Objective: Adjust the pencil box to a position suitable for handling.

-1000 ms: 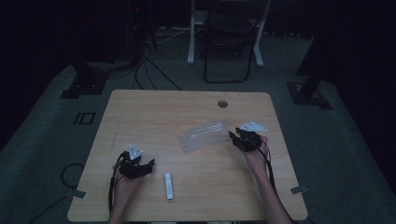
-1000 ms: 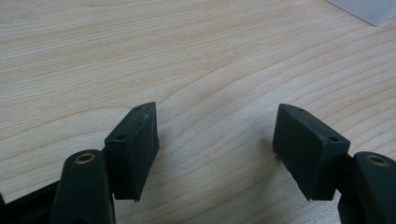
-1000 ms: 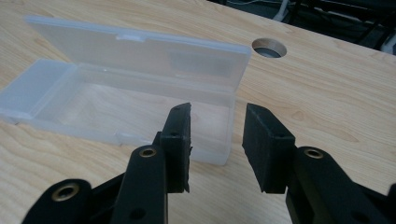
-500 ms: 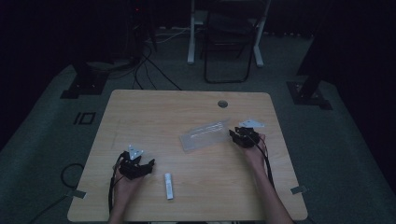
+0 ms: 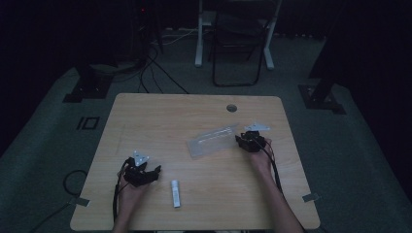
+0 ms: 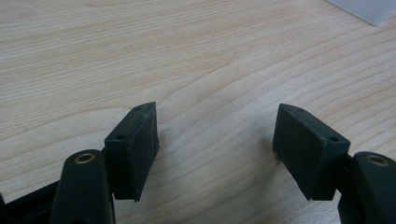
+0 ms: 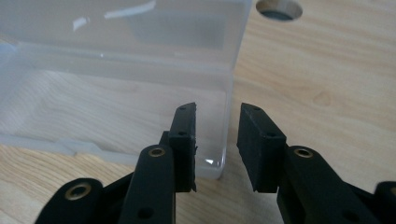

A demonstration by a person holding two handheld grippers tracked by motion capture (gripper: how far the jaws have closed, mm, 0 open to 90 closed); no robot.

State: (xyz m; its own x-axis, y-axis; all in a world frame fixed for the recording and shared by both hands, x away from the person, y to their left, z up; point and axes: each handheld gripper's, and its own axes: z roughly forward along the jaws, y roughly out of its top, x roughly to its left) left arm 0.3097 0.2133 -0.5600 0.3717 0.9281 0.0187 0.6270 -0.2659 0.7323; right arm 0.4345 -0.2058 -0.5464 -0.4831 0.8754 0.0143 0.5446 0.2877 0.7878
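Jaws of the right gripper [image 7: 216, 144], just closing, straddle an end wall of the clear box [image 5: 214, 141] unpressed. Its long axis is laid diagonally mid-table, lid raised. The left gripper [image 6: 215, 154] is held open over bare wood.

The left claw [image 5: 145, 171] rested low near the tabletop's [image 5: 204, 208] near-left part, jaws spread wide with nothing between them; the right claw [image 5: 243, 141] reached forward on an extended forearm, its jaws having just been closing, one each side of a clear plastic case's [image 7: 116, 79] end wall, a gap remaining.
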